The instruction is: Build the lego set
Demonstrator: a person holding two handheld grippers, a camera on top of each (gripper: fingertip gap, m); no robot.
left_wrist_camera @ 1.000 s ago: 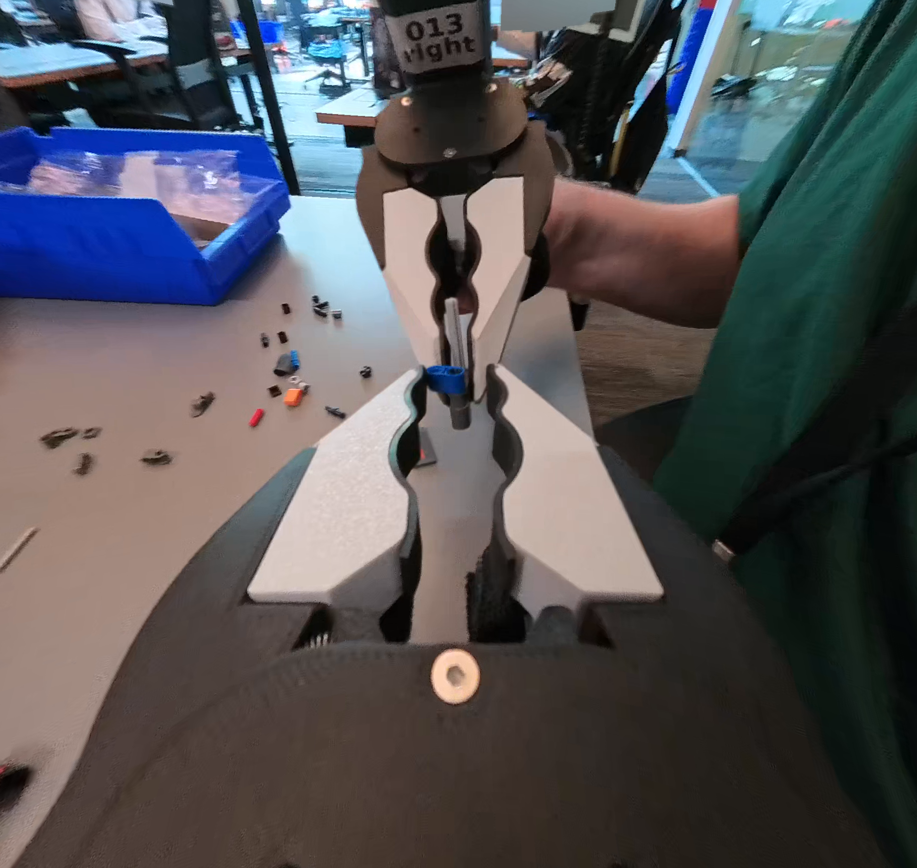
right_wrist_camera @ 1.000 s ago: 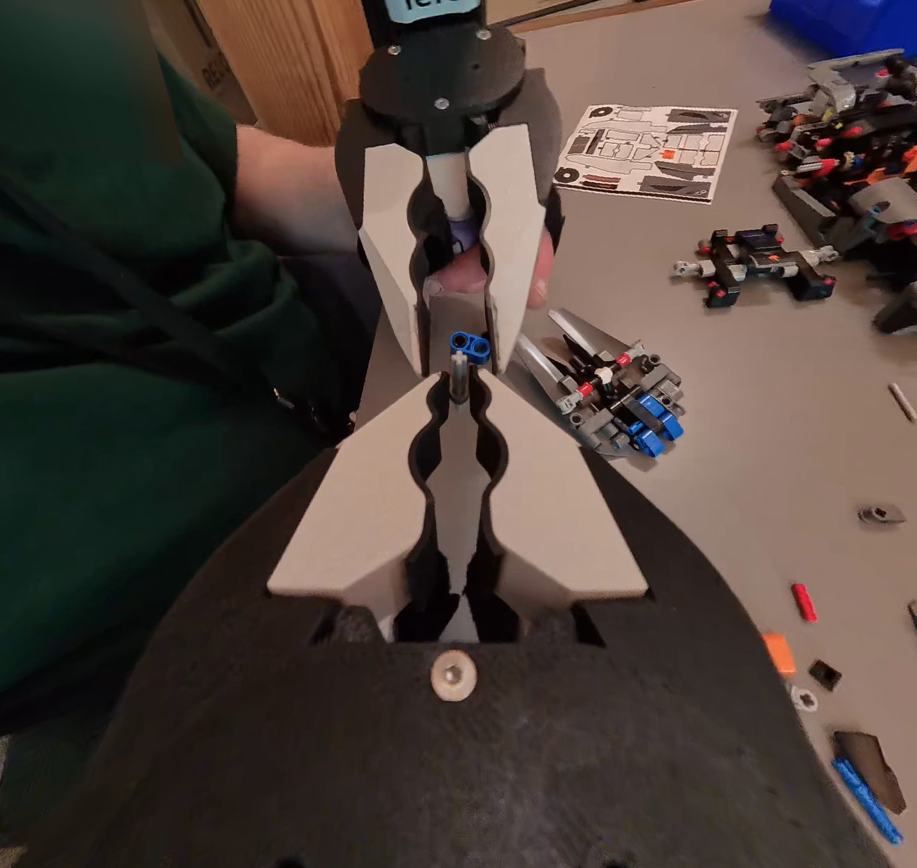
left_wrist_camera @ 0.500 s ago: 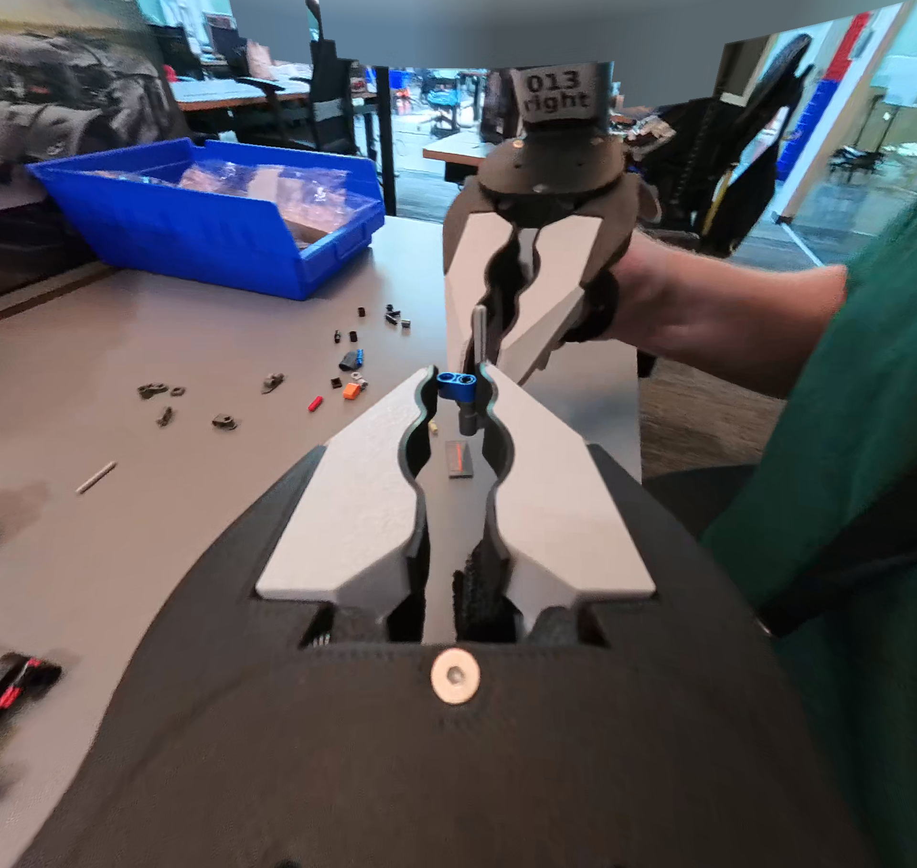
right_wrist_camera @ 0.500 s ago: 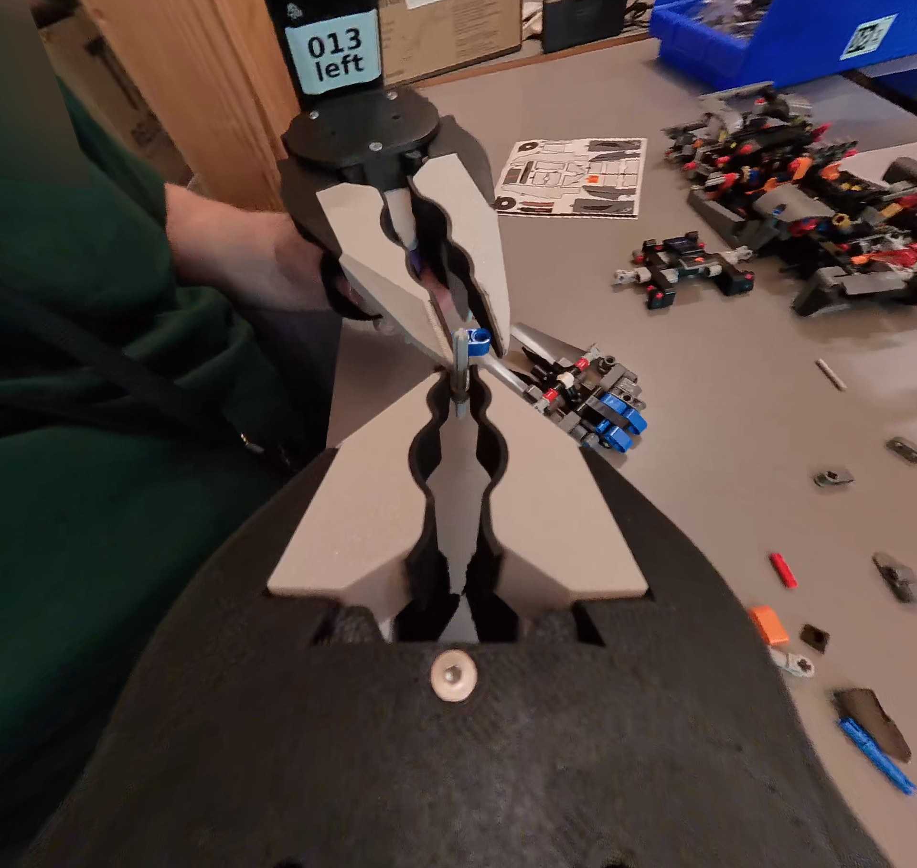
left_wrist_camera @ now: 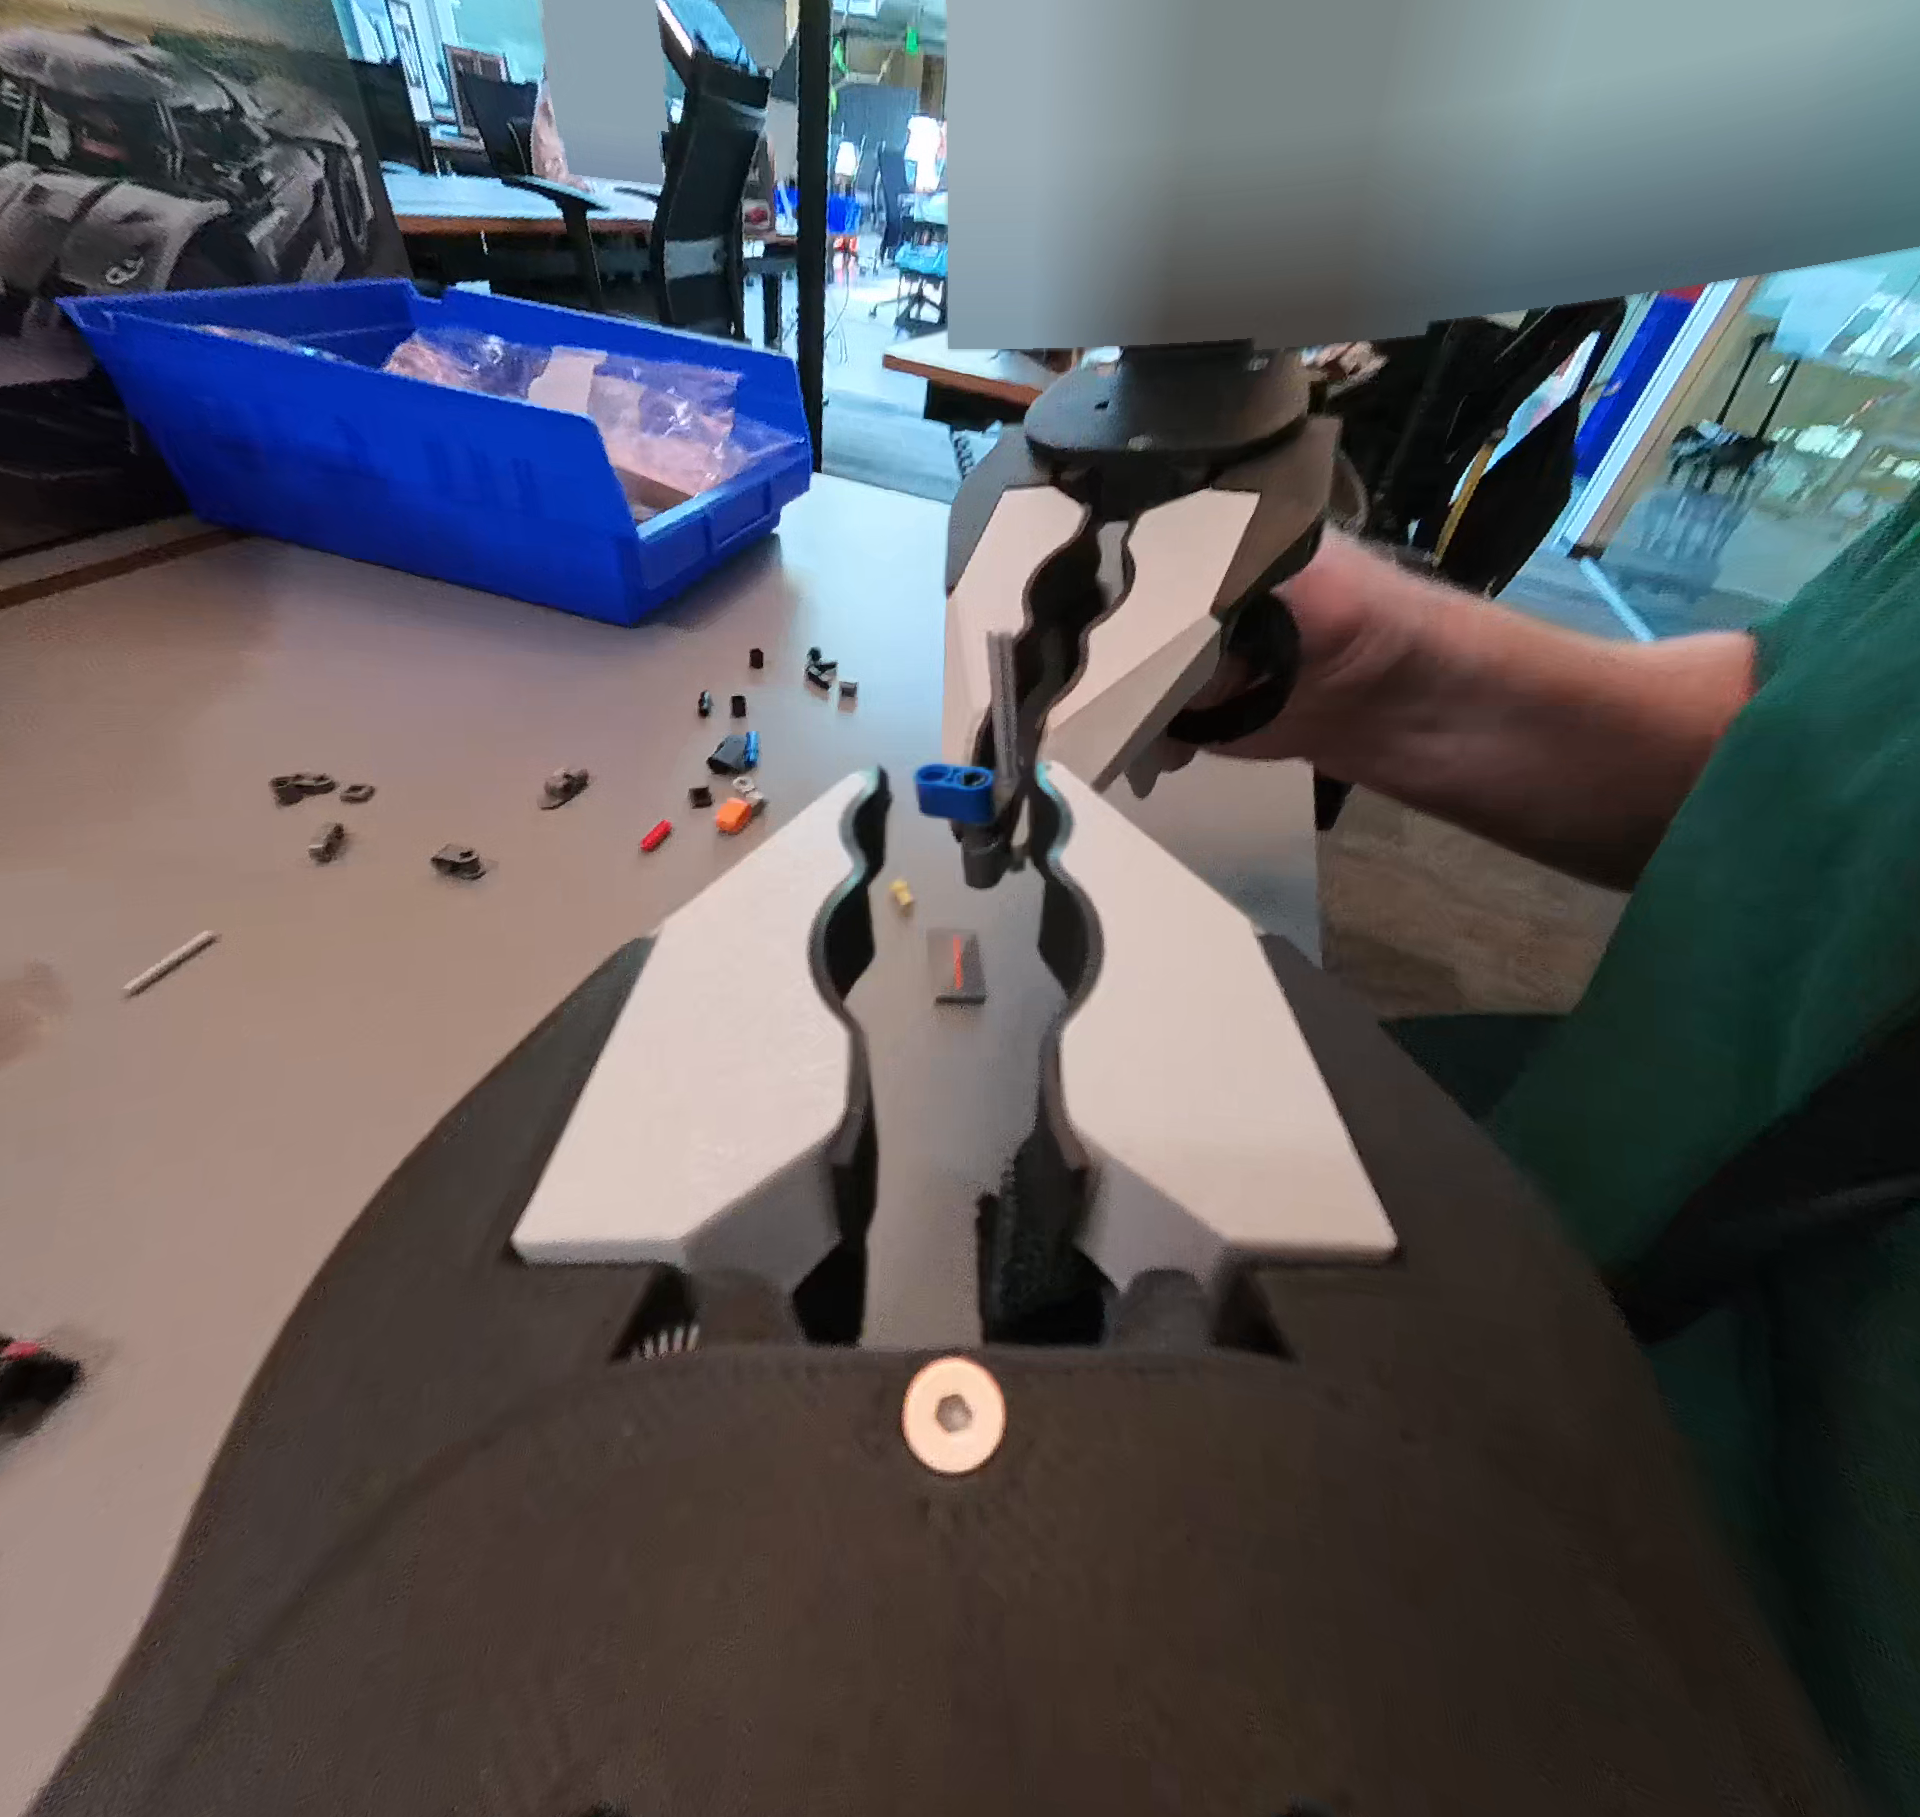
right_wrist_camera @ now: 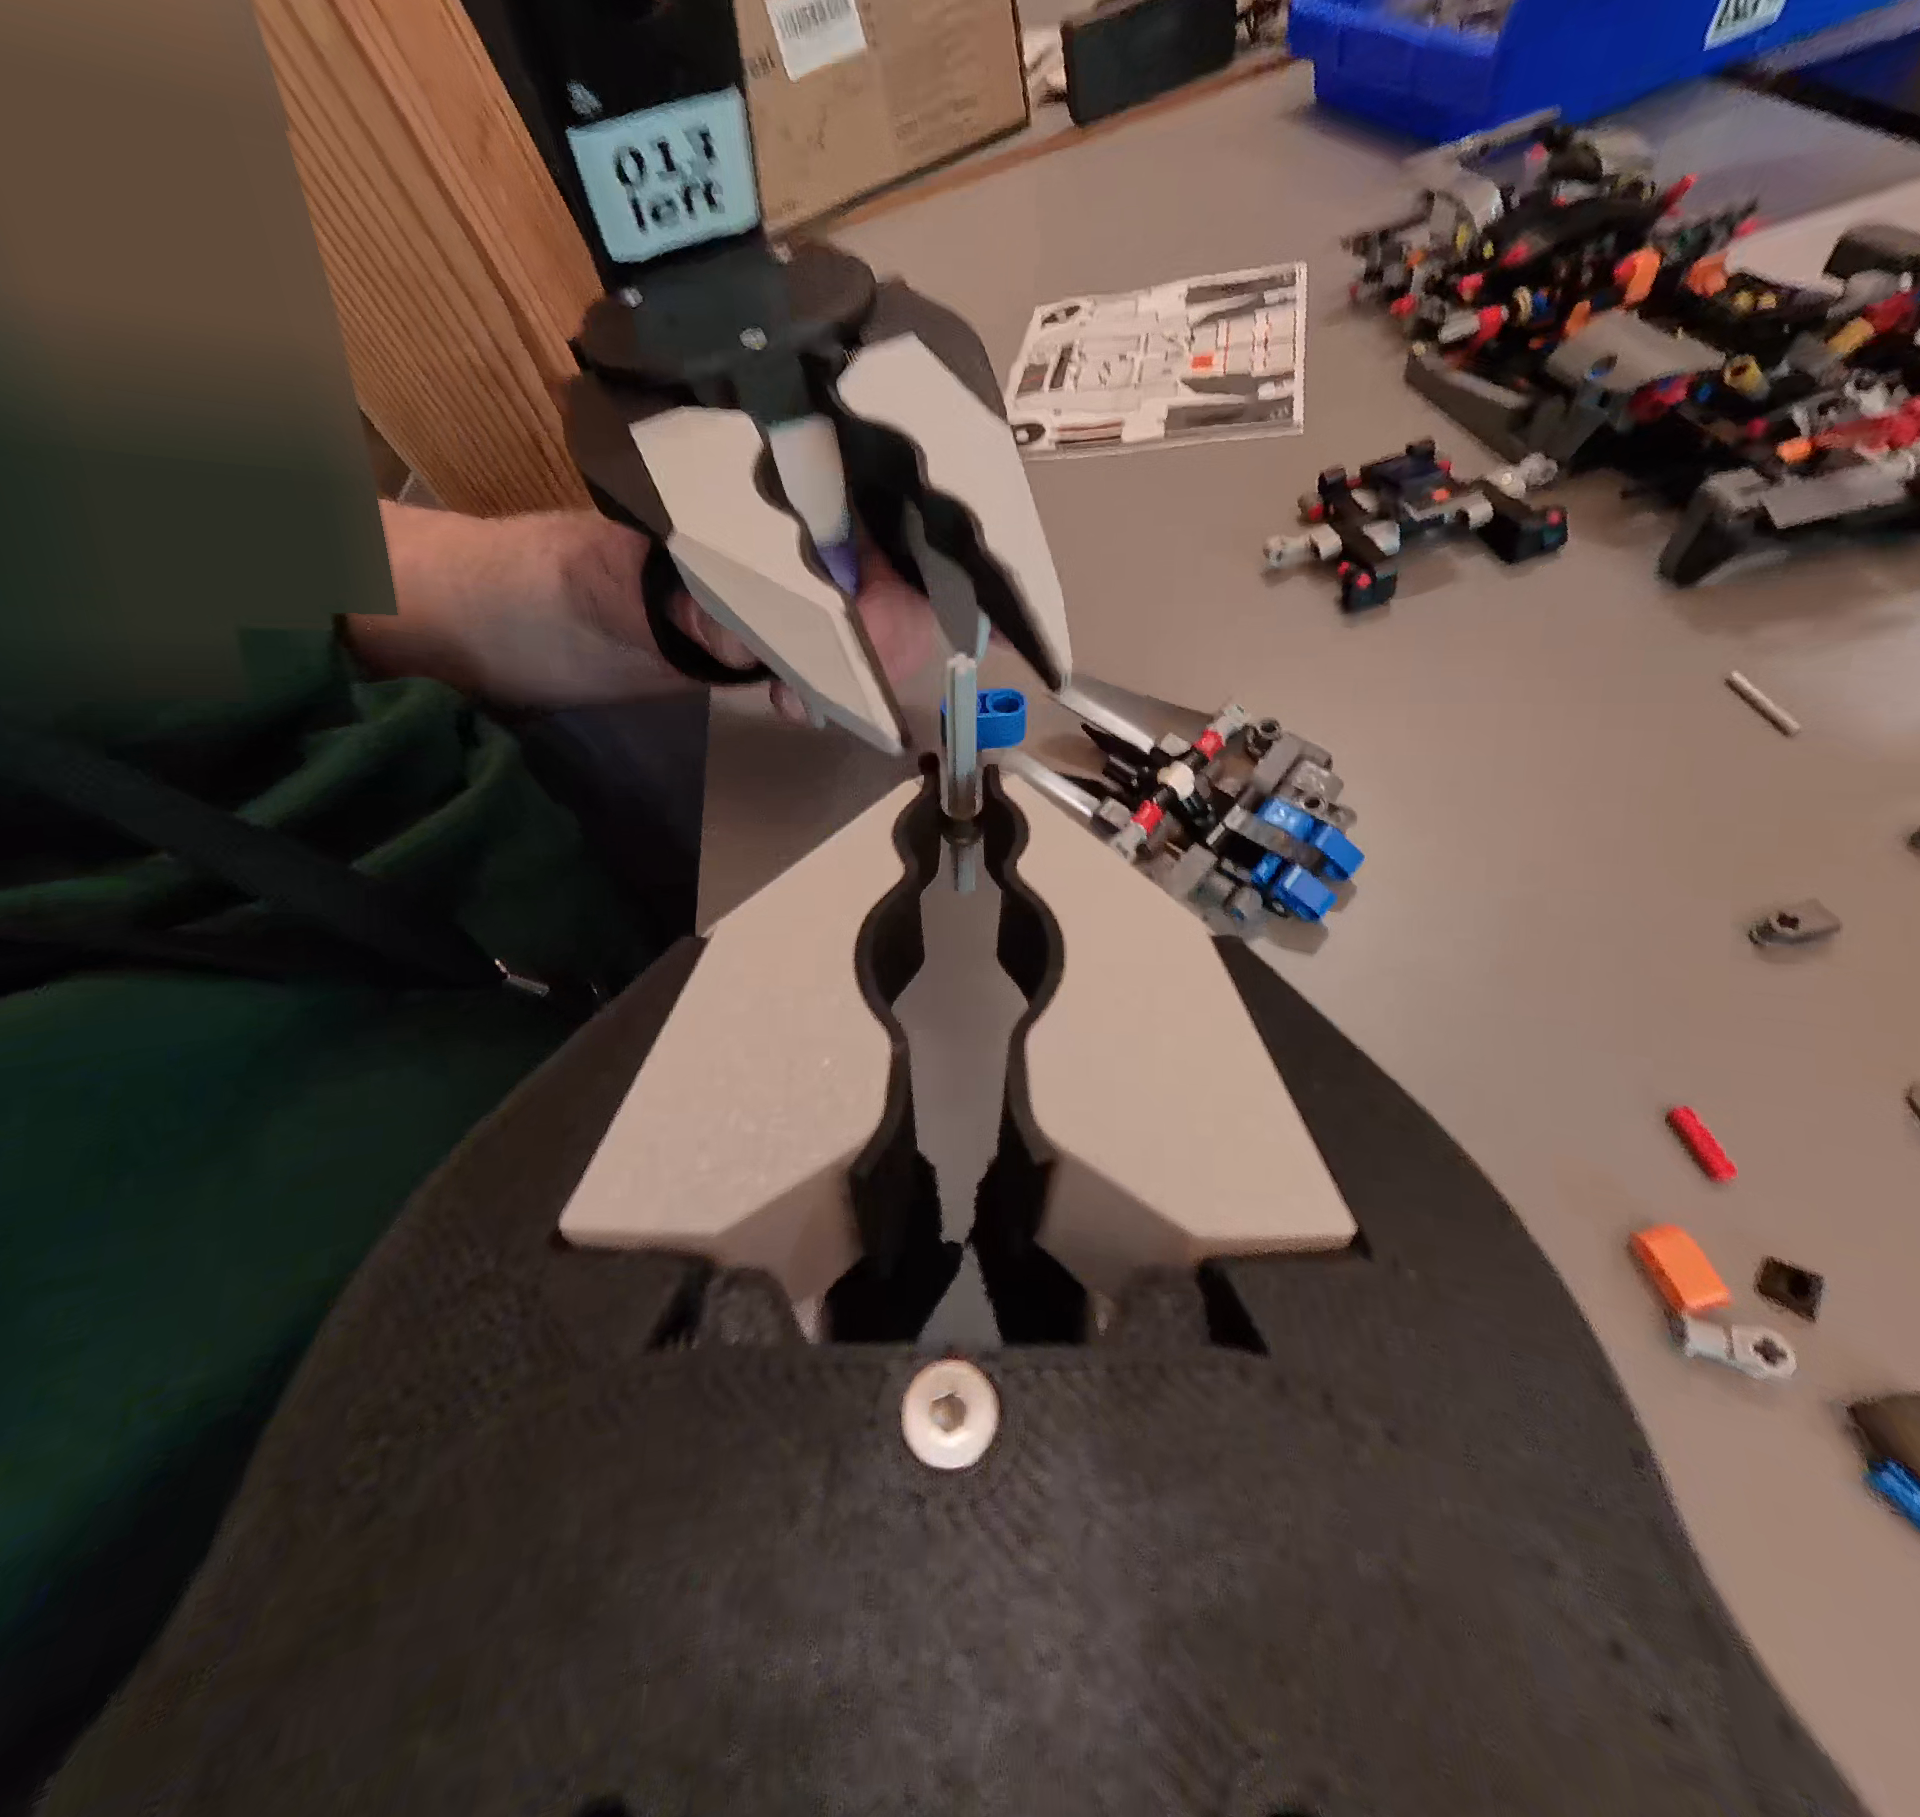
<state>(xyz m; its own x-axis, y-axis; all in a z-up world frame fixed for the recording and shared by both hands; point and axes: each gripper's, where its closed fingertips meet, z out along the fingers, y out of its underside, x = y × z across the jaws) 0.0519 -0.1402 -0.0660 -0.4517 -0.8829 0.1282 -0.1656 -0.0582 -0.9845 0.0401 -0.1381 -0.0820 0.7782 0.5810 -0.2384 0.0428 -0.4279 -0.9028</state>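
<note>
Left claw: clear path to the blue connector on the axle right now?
Probably yes. The left claw is open and the blue connector sits right at the gap between its tips, with nothing between. The connector is on the grey axle pinched by the right claw, so closing may catch the axle too.

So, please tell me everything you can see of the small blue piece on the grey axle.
The blue piece is a small, glossy plastic connector with two round holes. It sits threaded on a thin grey axle, sticking out sideways from it, above the table. The right gripper pinches the axle below it. The left gripper stands open around it.
</note>
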